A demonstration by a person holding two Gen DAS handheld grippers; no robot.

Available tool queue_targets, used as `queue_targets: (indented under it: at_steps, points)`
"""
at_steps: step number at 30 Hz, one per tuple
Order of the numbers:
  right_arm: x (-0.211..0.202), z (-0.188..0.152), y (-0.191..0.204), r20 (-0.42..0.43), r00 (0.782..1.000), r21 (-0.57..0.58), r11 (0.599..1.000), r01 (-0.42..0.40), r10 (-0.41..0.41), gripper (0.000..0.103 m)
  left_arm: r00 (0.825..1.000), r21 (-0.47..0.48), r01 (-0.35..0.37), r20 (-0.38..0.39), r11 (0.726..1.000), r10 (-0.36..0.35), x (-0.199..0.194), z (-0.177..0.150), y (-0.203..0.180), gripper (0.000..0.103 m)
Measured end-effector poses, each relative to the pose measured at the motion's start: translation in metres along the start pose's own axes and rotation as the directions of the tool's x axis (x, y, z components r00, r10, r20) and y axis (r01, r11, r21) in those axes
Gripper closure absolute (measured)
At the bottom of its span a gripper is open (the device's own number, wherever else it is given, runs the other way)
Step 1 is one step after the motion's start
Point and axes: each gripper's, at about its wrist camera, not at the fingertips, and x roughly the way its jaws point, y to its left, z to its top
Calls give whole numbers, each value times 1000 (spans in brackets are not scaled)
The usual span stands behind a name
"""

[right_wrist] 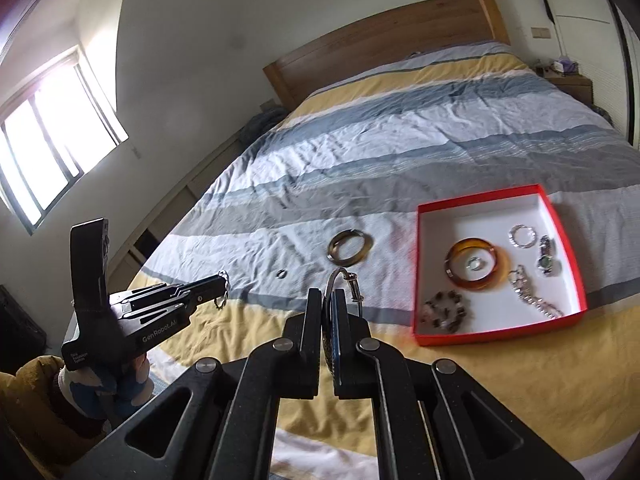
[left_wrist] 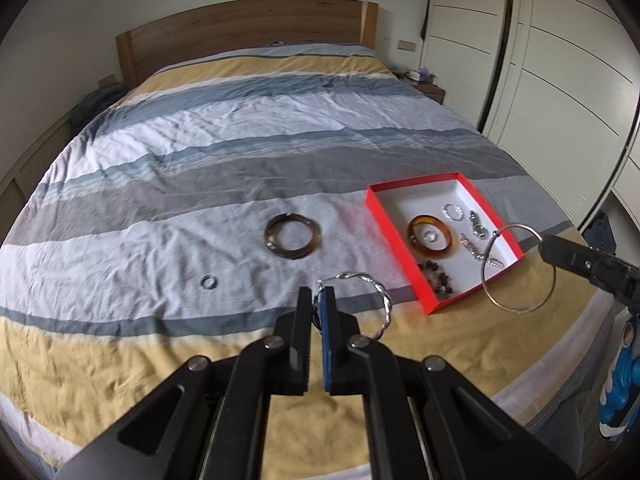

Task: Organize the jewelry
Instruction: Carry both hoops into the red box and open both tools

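Striped bedding [left_wrist: 240, 152] carries a red box [left_wrist: 400, 240] of jewelry, a dark bangle [left_wrist: 292, 236] and a small ring [left_wrist: 209, 282] beside it. Left tool [left_wrist: 318, 300] is clamped on a twisted silver hoop [left_wrist: 384, 300]; right tool [right_wrist: 327, 300] is clamped on a thin silver hoop [left_wrist: 520, 268], both above the bed.

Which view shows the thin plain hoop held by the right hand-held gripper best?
The left wrist view: the thin hoop hangs there as a full open circle from the right hand-held gripper, in front of the red box. The right wrist view shows the hoop only edge-on, mostly hidden between its own fingers.
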Motion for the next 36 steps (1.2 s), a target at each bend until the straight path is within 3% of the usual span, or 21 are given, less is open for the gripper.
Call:
queue_targets:
  at_steps: [9,19,27,36]
  points:
    - [14,27,-101,27,995,77,992,98,-101,98,996,98,78,-40,992,-74,93,51,-77,99]
    - [75,62,-169,49,993,145,984,99,-108,98,996,148,69,-60,987,-60,190,91,-116,99]
    - [109,64,-208,66,994,229,971,66,-84,98,994,142,63,-92,988,-50,233,91,-120,99]
    - [99,41,-249,71,989,315,943,104,-133,98,991,135,56,-129,989,-38,253,78,-122,99]
